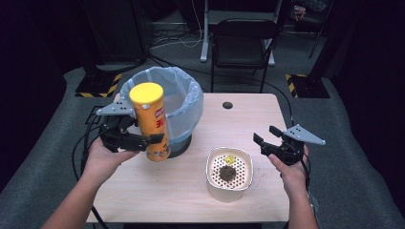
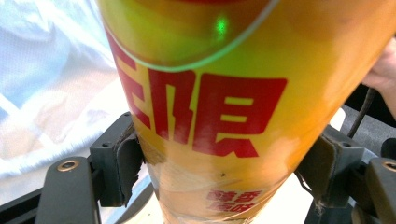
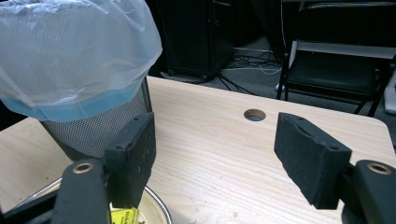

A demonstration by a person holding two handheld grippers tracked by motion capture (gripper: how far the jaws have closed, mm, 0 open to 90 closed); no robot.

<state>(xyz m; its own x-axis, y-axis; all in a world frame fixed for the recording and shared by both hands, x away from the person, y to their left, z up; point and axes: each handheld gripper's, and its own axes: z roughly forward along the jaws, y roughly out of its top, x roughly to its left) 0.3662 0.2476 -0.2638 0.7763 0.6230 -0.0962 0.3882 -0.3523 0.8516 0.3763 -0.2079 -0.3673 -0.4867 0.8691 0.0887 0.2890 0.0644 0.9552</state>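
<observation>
A tall yellow chip can [image 1: 152, 120] with red lettering hangs upright above the table's left side, just in front of a mesh bin [image 1: 184, 138] lined with a pale blue bag. My left gripper [image 1: 137, 140] is shut on the can's lower half; in the left gripper view both pads press the can [image 2: 219, 121] from either side. My right gripper [image 1: 264, 138] hovers at the right, open, nothing between its pads [image 3: 135, 154]. Below and left of it stands a white bowl [image 1: 229, 188] with a perforated insert holding dark crumbs and a yellow scrap.
The light wooden table [image 1: 157, 191] has a round cable hole [image 1: 227, 105] near its far edge. Behind the table stand a black folding chair [image 1: 241, 45] and yellow-black striped floor blocks [image 1: 102, 85]. Cables trail off the table's left side.
</observation>
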